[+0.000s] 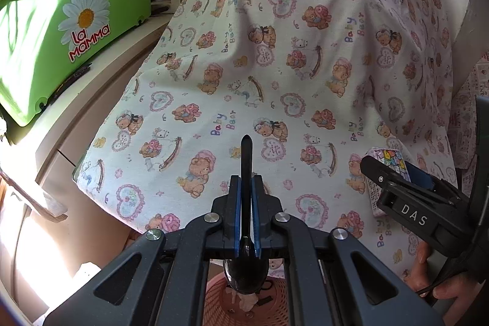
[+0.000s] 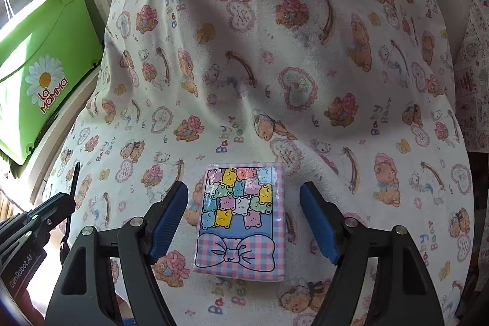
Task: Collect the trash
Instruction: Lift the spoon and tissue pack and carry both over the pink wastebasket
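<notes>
Left gripper point(image 1: 246, 188): jaws clamped tight on a black spoon point(image 1: 246, 161), handle pointing far, bowl hanging below the jaws.
Basket point(image 1: 220, 301): pink mesh, directly under the spoon's bowl, crumpled paper inside.
Right gripper point(image 2: 244, 206): jaws wide apart, gripping nothing.
Tissue pack point(image 2: 241, 222): pink-blue checked packet with bear print and bow, lying flat on the cloth between the right gripper's blue pads point(image 2: 318, 222), clear of both.
Cloth point(image 2: 275, 66): teddy-bear print, covering the table.
Green box point(image 1: 61, 20): far left, daisy label.
</notes>
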Tool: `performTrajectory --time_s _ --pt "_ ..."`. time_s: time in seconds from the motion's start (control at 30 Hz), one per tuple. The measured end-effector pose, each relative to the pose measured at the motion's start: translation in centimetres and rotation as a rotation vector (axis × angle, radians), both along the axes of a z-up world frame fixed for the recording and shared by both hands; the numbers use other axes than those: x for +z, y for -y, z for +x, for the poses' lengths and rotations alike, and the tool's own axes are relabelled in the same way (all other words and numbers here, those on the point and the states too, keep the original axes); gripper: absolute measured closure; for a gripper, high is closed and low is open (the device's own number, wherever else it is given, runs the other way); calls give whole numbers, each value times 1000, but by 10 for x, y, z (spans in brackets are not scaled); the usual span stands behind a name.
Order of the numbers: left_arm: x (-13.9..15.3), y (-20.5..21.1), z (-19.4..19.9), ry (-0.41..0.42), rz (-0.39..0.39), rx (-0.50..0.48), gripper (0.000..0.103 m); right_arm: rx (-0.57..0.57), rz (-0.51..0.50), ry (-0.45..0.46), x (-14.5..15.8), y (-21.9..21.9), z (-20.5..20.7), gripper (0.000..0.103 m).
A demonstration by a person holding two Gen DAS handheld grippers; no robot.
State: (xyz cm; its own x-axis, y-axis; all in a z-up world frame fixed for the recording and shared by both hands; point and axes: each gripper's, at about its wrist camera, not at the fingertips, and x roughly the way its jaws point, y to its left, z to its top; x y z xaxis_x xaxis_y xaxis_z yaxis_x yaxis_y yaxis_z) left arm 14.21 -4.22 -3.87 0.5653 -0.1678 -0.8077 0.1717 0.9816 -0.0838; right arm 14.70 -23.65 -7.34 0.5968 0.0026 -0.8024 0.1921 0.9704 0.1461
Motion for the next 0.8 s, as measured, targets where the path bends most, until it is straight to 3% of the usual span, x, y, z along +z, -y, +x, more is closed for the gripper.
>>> performTrajectory --time_s 0.07,0.1,0.13,0.6,0.8 --pt "-1 -1 0 -5 -2 3 98 1 0 0 -1 -1 0 28" --pt "-2 -2 0 -6 -1 5 98 -6 -6 3 -1 -1 0 42" --pt "-1 -2 0 -7 -1 7 98 -17 -12 4 -1 -2 -1 49" --pt "14 -5 -10 29 -21 -10 98 51 30 57 19 -5 -28 50" --pt "22 -2 -19 63 21 -44 98 118 21 105 40 -10 -53 50"
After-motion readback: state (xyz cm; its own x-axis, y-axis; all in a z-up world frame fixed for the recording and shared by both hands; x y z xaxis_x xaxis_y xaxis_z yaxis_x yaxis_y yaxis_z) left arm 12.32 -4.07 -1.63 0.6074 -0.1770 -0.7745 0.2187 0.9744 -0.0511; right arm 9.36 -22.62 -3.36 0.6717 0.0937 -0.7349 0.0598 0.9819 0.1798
